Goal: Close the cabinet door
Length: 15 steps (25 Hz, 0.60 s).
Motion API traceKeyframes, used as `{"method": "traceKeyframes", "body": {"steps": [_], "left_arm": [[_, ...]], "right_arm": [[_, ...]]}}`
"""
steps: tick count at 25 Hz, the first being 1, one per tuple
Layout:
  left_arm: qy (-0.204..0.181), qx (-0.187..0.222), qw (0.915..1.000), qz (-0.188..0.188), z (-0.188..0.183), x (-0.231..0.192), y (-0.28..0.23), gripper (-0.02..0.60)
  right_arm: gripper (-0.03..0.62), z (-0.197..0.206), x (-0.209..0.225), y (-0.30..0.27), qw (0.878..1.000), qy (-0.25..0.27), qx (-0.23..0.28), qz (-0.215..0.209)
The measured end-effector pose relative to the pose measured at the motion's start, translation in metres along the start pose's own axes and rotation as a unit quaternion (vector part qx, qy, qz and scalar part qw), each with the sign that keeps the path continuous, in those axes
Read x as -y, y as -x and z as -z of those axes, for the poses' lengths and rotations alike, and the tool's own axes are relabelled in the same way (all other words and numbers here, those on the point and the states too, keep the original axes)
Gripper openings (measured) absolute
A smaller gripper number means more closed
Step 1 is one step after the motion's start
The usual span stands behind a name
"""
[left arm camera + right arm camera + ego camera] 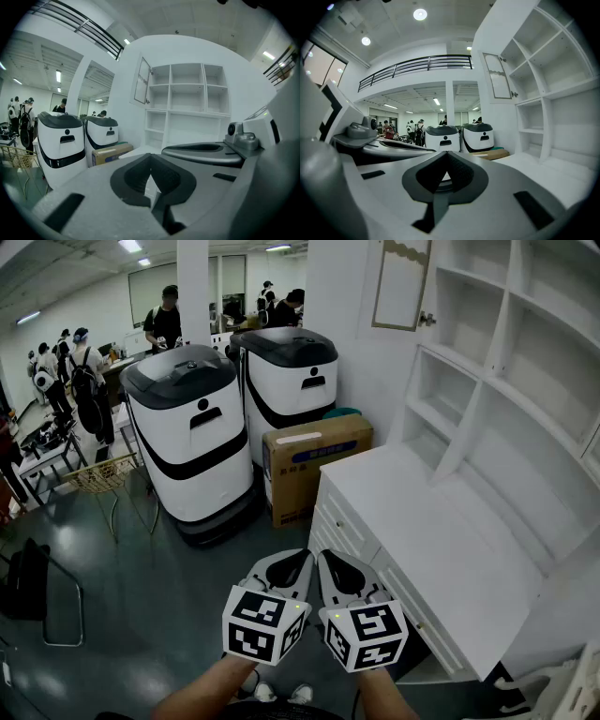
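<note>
The cabinet door [403, 282], a white framed panel with a small knob, stands swung open at the upper left of the white shelf unit [525, 362]. It also shows in the left gripper view as the door [142, 86] and in the right gripper view as the door [497, 76]. Both grippers are held side by side low in the head view, well short of the door. My left gripper [302, 559] [150, 157] has its jaws together with nothing between them. My right gripper [324, 559] [446, 154] is likewise shut and empty.
A white counter with drawers [422, 521] juts out below the shelves, just ahead of the grippers. Two white-and-black machines [187, 427] [291, 371] and a cardboard box [314, 465] stand to its left. People [66, 362], a wire basket [98, 474] and a black chair [28, 587] are at far left.
</note>
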<state>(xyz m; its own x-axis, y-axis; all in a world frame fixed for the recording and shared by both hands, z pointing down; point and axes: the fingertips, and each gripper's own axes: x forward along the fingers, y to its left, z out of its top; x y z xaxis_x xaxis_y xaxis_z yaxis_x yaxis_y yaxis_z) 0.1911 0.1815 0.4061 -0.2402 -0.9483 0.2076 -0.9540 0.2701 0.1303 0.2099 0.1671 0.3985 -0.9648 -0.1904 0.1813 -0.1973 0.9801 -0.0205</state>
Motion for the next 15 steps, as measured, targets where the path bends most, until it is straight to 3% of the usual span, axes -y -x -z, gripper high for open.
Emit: {"method": "traceKeyframes", "body": {"steps": [15], "left_arm": [[0.003,-0.001,0.9997,-0.026,0.002,0.015,-0.018,0.011]], "right_arm": [[0.020,0.005,0.022,0.009,1.000,-0.004,0.002,-0.024]]}}
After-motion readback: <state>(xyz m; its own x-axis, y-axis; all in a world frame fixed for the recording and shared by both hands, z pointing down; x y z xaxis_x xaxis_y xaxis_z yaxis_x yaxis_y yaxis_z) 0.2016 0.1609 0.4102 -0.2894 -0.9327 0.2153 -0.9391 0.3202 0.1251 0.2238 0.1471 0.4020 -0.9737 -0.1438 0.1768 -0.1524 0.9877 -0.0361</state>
